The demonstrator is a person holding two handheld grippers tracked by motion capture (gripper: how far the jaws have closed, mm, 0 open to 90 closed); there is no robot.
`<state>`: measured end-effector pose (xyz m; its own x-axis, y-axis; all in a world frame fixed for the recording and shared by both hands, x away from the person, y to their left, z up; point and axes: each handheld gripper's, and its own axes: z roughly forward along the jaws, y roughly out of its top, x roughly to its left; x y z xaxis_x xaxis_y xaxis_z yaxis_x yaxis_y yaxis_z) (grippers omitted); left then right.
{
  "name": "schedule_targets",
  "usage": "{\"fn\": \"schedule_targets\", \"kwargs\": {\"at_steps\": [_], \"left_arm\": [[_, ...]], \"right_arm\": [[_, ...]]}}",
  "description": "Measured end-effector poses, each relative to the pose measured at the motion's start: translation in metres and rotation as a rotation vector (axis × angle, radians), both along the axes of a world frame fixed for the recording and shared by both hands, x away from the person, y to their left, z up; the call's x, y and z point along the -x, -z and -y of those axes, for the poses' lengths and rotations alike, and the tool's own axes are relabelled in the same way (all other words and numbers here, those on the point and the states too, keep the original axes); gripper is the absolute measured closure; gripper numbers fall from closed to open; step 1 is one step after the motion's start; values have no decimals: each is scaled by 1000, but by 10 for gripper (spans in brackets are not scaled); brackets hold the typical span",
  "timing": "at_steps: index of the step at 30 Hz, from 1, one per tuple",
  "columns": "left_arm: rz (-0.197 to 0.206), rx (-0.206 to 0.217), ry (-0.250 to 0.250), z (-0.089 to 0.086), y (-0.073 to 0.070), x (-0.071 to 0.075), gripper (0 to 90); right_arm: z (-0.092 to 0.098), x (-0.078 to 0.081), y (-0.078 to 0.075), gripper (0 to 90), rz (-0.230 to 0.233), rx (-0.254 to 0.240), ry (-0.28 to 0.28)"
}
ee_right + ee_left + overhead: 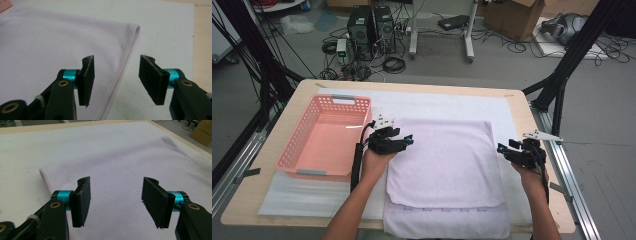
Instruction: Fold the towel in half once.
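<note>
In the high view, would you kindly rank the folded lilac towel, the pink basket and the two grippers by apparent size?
1. folded lilac towel
2. pink basket
3. left gripper and right gripper: they look about alike, so no ranking between them.

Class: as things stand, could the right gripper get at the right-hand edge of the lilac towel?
Probably yes: the right gripper hangs open right above the towel's hemmed edge, nothing between them.
</note>
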<state>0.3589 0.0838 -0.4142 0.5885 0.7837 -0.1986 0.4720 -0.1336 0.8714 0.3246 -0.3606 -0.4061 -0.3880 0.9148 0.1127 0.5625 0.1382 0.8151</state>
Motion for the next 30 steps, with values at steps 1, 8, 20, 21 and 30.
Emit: {"fn": "schedule_targets", "kwargs": {"at_steps": [1,8,20,21,30], "left_arm": [[-1,-5,7,0,2,2,407],[-8,-19,28,-3,8,15,407],[-10,-28,59,-8,18,45,424],[-16,-25,58,-10,18,49,428],[-10,-16,51,-33,23,88,485]], "right_arm": [[-1,2,2,411,1,4,-3],[-4,17,13,401,-3,3,-22],[-9,43,22,430,4,7,-42],[-10,47,21,439,12,13,-43],[-3,86,30,522,12,22,-44]]}}
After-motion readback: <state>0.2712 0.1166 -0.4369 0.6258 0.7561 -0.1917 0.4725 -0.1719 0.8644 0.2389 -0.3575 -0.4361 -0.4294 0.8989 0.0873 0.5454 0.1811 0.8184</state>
